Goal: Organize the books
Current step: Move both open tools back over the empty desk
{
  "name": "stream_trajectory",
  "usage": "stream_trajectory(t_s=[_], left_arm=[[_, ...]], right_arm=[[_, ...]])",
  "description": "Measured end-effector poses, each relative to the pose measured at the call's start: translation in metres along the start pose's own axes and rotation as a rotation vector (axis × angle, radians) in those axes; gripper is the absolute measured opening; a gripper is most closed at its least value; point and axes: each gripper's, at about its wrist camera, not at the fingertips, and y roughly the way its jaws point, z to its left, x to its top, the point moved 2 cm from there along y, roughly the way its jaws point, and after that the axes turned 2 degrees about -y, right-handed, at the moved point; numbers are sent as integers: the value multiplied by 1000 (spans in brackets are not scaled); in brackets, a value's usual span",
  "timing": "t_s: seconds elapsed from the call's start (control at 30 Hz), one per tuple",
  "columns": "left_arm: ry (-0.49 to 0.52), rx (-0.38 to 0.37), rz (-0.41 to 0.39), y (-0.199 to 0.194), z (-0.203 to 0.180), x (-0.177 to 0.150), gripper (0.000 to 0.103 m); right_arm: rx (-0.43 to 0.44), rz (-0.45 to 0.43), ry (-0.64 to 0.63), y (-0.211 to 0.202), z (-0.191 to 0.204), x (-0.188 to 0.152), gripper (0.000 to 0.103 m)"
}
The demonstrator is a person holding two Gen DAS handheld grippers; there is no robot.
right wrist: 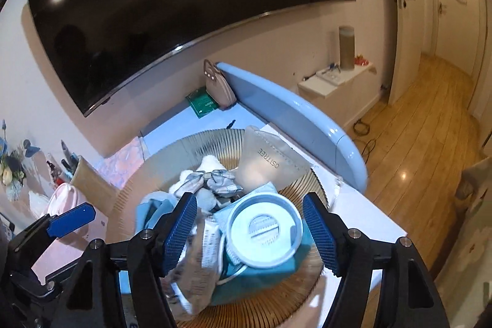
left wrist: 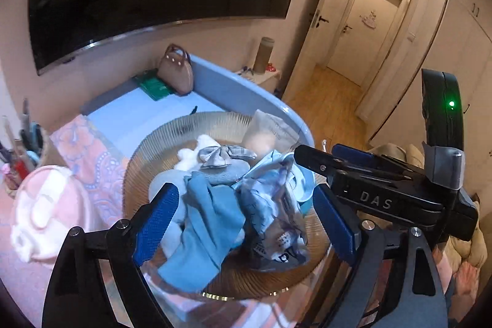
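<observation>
**Both grippers spread over a ribbed bowl of oddments; no book in reach**

The left gripper [left wrist: 246, 223] stood with its blue pads wide apart, nothing pressed between them, above a blue cloth [left wrist: 209, 223] and crumpled wrappers. The right gripper [right wrist: 250, 235] was likewise spread, its pads flanking, without touching, a white round lid [right wrist: 264, 232] resting on the pile. Both heaps lay in a ribbed glass bowl [right wrist: 196, 143], which also held a grey bow [left wrist: 226, 156] and a translucent pouch [right wrist: 270, 162]. Both tools pointed steeply downward, side by side, the right one visible in the left view just beyond the bowl's rim. The only book-like thing, a green flat volume [right wrist: 203, 103], lay well apart by the wall, beside a pink handbag [right wrist: 218, 88] and under the dark screen [right wrist: 184, 5]. Judged risk: closing here would gather loose cloth or the lid, not a book; the bowl overhangs the table edge in the right view, so a downward push on its near rim could tip it toward the floor
</observation>
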Motion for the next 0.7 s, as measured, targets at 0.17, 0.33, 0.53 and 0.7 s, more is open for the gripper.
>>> stream_trajectory(t_s=[0.17,0.33,0.53,0.7], left_arm=[[-20,14,-50,-50,18,-12,88],[-80,103,-135,-118,55,-36,88],[-165,229,-221,-198,105,-69,88],[-215,397,-279,-263,146,-105,88]], right_arm=[[2,-49,-40,-34,24,-6,72],[50,-99,-114,-63,71,-18,83],[146,-125,-238,-81,155,-47,84],[311,-110,-296,-89,228,-74,85]])
